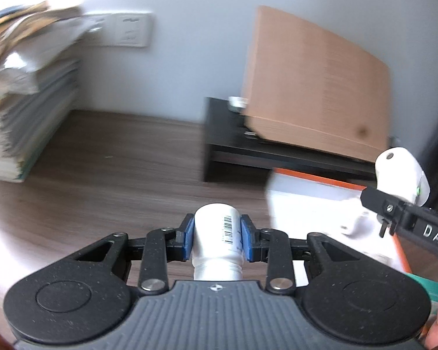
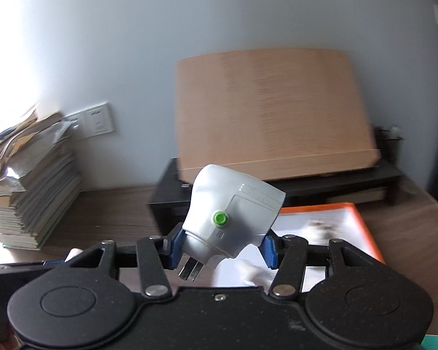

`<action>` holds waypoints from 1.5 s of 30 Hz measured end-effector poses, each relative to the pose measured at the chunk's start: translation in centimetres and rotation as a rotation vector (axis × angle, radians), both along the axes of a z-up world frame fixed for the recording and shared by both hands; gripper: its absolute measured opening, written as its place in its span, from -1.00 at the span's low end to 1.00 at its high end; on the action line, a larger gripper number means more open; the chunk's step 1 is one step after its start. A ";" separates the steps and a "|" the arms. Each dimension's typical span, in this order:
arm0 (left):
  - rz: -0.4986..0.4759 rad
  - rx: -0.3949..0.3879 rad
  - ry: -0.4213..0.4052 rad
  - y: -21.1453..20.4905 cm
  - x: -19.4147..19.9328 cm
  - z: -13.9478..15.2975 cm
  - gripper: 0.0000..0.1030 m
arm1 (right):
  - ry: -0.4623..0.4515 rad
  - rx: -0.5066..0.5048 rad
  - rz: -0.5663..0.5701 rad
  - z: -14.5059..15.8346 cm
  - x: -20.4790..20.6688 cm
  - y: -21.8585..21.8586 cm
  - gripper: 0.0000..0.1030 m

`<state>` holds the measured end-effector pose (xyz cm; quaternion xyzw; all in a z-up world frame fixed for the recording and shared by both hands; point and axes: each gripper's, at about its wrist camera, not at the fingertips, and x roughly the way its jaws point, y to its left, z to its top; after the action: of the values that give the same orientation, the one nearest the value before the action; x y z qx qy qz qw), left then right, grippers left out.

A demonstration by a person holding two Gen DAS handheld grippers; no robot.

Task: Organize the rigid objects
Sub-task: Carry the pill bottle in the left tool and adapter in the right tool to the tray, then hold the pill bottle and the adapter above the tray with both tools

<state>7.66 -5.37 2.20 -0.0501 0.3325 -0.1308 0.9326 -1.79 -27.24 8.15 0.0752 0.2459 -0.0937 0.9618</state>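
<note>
White bottle sits clamped in the left tool, grey plug adapter in the right tool — both lifted off the table (nothing placed yet).

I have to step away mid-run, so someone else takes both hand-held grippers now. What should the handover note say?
Left hand-held gripper: shut on a white bottle, barcode up, carried above the wooden desk.
Right hand-held gripper: shut on a grey plug adapter with a green button, prongs pointing down, also in the air.
Nearby: orange-edged booklet on the desk, black stand behind it, paper stack at left.
Done: both items picked up.
Left: set each one down; where they go is not shown.
</note>
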 end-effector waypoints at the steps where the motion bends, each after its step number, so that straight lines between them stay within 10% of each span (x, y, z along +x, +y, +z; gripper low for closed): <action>1: -0.021 0.000 -0.005 -1.1 -0.4 0.1 -0.37 | -0.002 -0.001 -0.014 0.2 -0.9 -0.8 0.21; 21: -0.199 0.004 -0.022 -11.4 -4.4 -0.2 -0.37 | -0.033 0.015 -0.185 0.4 -11.3 -10.8 0.21; 45: -0.216 -0.024 -0.029 -11.3 -4.2 0.0 -0.37 | -0.028 0.016 -0.108 0.9 -9.9 -9.6 0.22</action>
<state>3.43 -16.66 2.18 -0.0231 0.3209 -0.2354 0.9171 -11.74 -36.87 9.06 0.0975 0.2285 -0.1424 0.9581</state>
